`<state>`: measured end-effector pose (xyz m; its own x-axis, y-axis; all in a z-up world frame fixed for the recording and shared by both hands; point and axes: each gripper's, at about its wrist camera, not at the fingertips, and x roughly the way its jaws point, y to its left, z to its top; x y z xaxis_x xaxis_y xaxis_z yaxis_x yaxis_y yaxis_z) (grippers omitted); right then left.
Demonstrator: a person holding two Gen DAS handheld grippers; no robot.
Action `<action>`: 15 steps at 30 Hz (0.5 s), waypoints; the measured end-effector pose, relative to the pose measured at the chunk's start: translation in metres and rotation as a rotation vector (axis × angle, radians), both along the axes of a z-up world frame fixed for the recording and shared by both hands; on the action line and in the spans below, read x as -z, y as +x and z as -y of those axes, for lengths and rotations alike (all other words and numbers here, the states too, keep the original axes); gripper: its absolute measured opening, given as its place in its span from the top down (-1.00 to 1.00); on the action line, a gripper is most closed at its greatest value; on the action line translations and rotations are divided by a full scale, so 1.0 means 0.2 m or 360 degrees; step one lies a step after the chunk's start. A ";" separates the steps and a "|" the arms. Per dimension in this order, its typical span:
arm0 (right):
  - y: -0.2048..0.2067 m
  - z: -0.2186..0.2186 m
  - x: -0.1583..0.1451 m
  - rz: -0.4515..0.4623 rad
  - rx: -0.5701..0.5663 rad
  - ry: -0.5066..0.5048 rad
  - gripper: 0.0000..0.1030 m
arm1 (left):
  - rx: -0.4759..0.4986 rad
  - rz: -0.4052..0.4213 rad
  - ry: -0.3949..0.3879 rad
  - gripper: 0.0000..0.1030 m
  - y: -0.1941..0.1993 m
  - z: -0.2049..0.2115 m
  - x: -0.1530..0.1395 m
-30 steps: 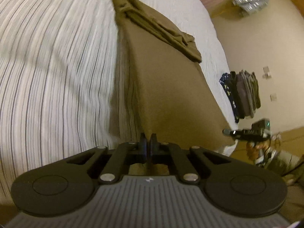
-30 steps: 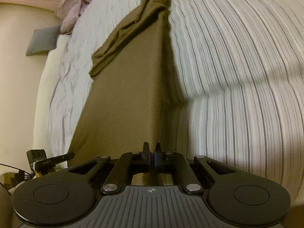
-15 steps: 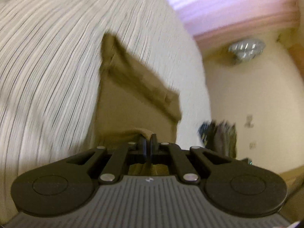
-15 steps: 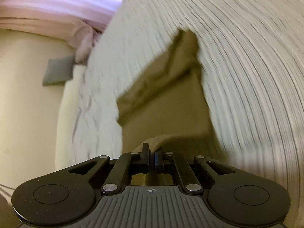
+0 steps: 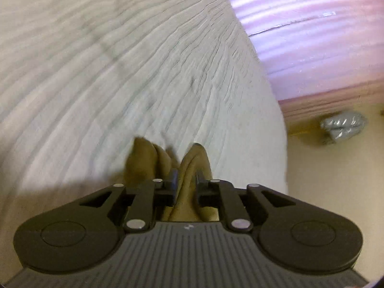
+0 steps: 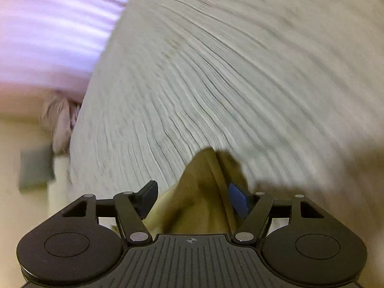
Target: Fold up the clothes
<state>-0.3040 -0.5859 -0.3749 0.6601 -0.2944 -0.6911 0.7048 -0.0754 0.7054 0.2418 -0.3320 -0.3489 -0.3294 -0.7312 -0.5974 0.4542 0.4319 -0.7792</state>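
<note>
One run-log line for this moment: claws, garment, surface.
left claw: opening, brown garment between pads | right claw: open wide, garment released | surface: striped bedsheet

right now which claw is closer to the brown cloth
left claw: its jaws, just opening, sit close either side of the brown cloth; right claw jaws, also just opening, stand wide around it

Dim, warm, motion-blurred (fisheye-warped edges)
</note>
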 end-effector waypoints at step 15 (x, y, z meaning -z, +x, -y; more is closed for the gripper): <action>0.19 0.01 0.04 -0.0472 -0.0529 -0.0541 -0.05 | 0.0426 0.0516 -0.0013 0.47 -0.23 0.27 0.03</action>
